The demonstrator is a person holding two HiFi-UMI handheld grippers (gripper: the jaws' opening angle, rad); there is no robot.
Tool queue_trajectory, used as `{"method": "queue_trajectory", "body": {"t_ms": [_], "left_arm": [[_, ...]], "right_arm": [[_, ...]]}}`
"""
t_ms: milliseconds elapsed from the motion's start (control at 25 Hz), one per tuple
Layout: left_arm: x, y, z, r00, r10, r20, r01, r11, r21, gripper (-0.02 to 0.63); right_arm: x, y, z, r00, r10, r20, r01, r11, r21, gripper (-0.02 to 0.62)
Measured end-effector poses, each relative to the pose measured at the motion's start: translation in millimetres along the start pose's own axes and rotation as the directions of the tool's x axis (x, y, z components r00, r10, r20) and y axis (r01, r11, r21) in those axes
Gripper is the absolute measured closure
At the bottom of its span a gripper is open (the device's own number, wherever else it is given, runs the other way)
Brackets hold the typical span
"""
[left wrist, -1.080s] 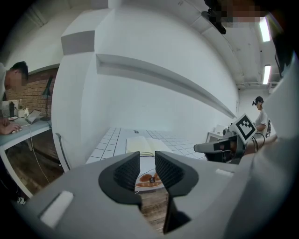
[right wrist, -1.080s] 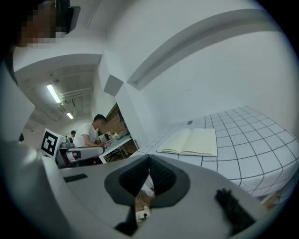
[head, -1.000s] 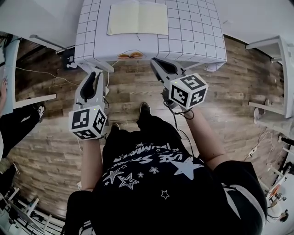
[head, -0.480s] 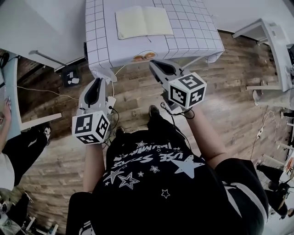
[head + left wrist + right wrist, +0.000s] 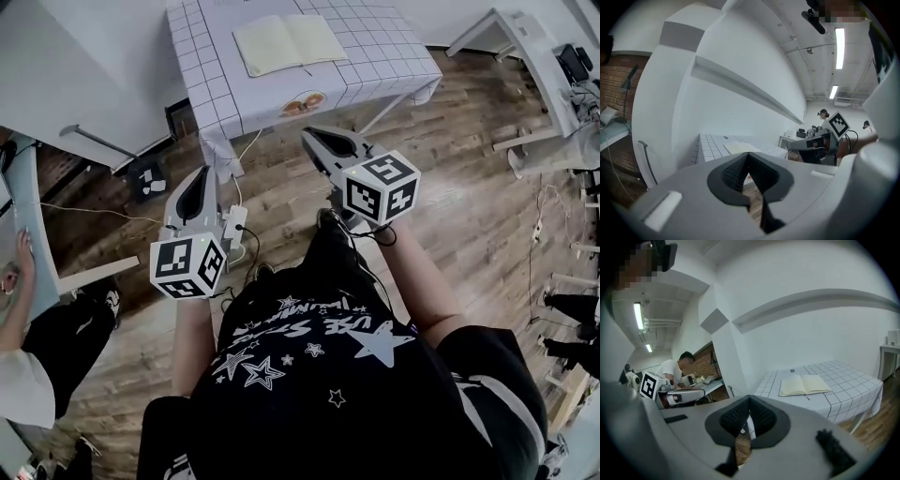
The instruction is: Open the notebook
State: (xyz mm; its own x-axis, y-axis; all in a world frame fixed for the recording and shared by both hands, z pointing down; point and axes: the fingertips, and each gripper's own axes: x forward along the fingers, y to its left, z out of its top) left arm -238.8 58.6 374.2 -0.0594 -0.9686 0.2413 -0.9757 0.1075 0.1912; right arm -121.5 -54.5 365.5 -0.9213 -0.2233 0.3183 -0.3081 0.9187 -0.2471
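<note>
Head view shows the notebook (image 5: 289,42) already lying open on the checked table (image 5: 398,58), well apart from the left gripper (image 5: 199,178) and right gripper (image 5: 314,141), both closed on nothing, so the opening step looks finished and nothing further seems needed beyond keeping clear.

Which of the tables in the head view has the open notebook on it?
The table with the grid-patterned cloth, at top centre; the notebook lies open on it. The other tables are plain, without a cloth.
</note>
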Motion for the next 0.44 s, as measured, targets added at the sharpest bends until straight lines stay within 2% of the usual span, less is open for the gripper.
{"method": "queue_trajectory", "body": {"t_ms": [160, 440], "left_arm": [[-28.4, 2.3, -8.1, 0.999, -0.046, -0.013, 0.046, 0.999, 0.014, 0.597], [-64.4, 8.7, -16.7, 0.996, -0.082, -0.028, 0.082, 0.996, 0.023, 0.597]], "right_arm": [[-12.2, 31.7, -21.0, 1.000, -0.025, -0.004, 0.025, 0.999, 0.040, 0.580], [-28.4, 78.0, -34.8, 0.999, -0.044, -0.009, 0.045, 0.999, 0.029, 0.580]]}}
